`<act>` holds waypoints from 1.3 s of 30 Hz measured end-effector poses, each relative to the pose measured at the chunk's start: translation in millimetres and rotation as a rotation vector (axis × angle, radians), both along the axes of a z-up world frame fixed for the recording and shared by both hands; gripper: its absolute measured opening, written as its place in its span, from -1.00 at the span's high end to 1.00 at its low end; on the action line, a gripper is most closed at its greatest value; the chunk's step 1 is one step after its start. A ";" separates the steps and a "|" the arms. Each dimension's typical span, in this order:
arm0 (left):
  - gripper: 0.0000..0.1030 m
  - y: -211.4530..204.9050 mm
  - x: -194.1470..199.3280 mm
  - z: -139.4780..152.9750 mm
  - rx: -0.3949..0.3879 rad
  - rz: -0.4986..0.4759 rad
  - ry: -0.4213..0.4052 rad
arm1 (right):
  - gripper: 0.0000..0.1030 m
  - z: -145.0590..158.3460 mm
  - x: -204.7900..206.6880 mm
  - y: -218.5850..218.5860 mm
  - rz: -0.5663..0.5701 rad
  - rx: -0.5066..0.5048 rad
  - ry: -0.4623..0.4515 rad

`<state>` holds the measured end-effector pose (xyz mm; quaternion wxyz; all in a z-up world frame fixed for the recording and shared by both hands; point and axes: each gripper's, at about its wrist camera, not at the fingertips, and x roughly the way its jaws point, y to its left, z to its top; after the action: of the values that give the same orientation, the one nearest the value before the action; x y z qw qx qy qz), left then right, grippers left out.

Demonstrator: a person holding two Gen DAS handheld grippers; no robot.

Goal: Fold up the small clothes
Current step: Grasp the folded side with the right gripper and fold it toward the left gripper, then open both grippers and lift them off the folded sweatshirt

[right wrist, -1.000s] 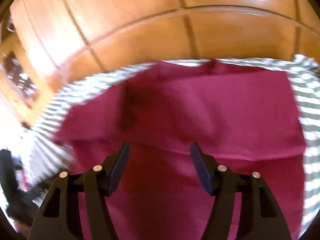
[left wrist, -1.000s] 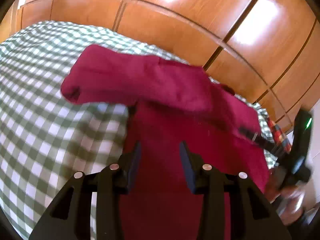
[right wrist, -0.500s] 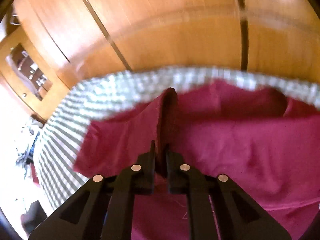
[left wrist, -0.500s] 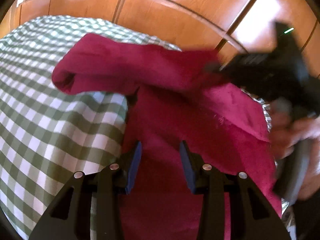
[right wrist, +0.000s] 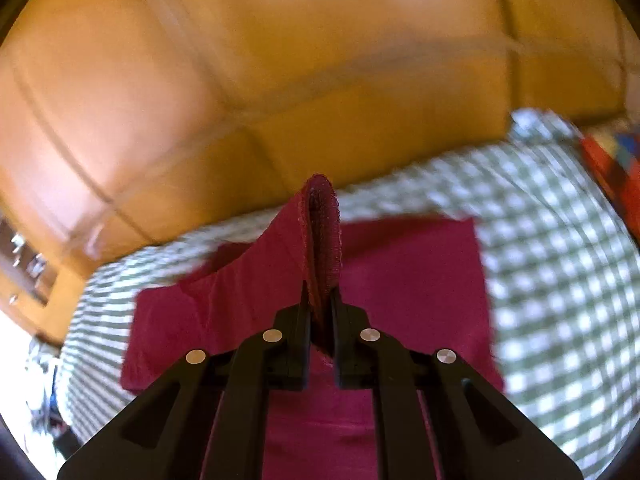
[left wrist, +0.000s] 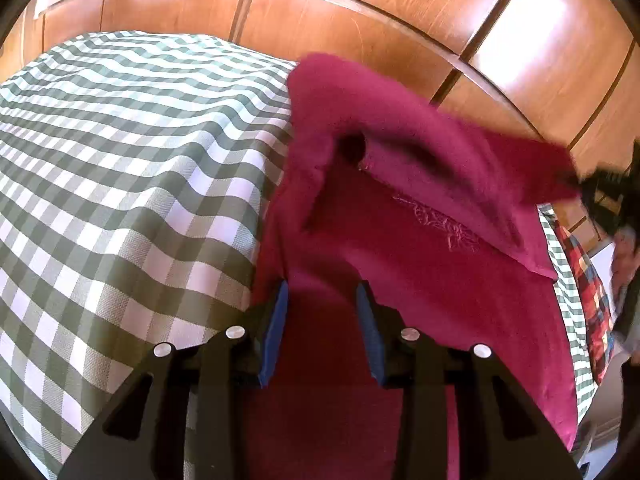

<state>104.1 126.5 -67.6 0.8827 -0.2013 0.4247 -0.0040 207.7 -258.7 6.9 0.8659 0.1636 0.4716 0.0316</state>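
Two claws work one dark red garment (left wrist: 420,280) that lies on a green-and-white checked cloth (left wrist: 120,184); whether a bed or a desk is under the cloth cannot be told. In the left wrist view the left claw (left wrist: 322,292) stands low over the near part of the garment with its jaws narrowly apart, blue pads (left wrist: 276,332) facing each other; red fabric shows between and below them, but whether the pads press on it cannot be told. The garment's body spreads flat from that claw toward the far right, with a patch of stitching on its front, and its left edge lies along the bare checks. Across its far part a sleeve (left wrist: 400,120) is lifted and stretched to the right, blurred, its end reaching the right claw (left wrist: 588,184), seen there only as a dark shape at the frame's edge. In the right wrist view the right claw (right wrist: 321,300) is clamped on the sleeve (right wrist: 324,232): the jaws stand almost together with the hemmed cuff pinched upright between them, rising above the tips. The garment (right wrist: 420,280) below it lies flat on the cloth (right wrist: 560,260). A wooden panelled wall (left wrist: 360,12) stands behind, and a multicoloured plaid fabric (left wrist: 588,288) lies at the cloth's right edge.
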 end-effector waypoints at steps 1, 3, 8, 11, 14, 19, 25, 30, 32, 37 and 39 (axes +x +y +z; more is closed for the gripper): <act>0.32 -0.1 0.0 0.3 0.003 -0.001 0.001 | 0.86 -11.5 -1.4 -8.3 -0.016 -0.003 0.028; 0.32 0.2 -1.4 0.2 0.011 -0.003 0.004 | 0.86 -26.6 -3.7 -15.9 -0.032 -0.002 0.061; 0.32 -0.6 -0.1 6.9 0.029 -0.015 0.024 | 0.86 -36.7 -10.0 -22.4 -0.044 0.043 0.072; 0.30 4.0 -4.0 23.0 0.008 -0.016 0.003 | 0.86 -28.7 -16.1 -26.0 -0.035 0.073 0.052; 0.20 8.0 -4.9 45.3 0.000 -0.019 -0.057 | 0.86 -33.5 -20.2 -30.6 -0.034 0.063 0.070; 0.11 2.4 13.8 67.4 0.014 -0.047 -0.106 | 0.84 -41.6 -24.7 -37.3 -0.058 0.023 0.066; 0.11 -13.2 44.7 79.0 0.076 -0.102 -0.138 | 0.11 -8.1 -30.0 -30.7 -0.069 -0.057 -0.029; 0.11 -14.8 74.5 76.9 0.077 -0.115 -0.130 | 0.11 1.6 -20.2 12.3 0.079 -0.100 -0.061; 0.11 -14.6 84.9 71.9 0.074 -0.121 -0.113 | 0.11 -10.3 -11.4 29.7 0.104 -0.161 -0.039; 0.12 -13.9 112.9 27.9 0.110 -0.109 0.041 | 0.11 -55.9 1.1 24.5 0.066 -0.221 0.042; 0.10 -14.4 110.4 20.5 0.129 -0.114 0.040 | 0.11 -61.5 -5.7 20.9 0.084 -0.214 -0.009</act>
<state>214.5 112.1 -47.0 0.8835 -0.1194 0.4524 -0.0230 202.0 -237.8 -54.6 0.8784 0.0501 0.4750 0.0179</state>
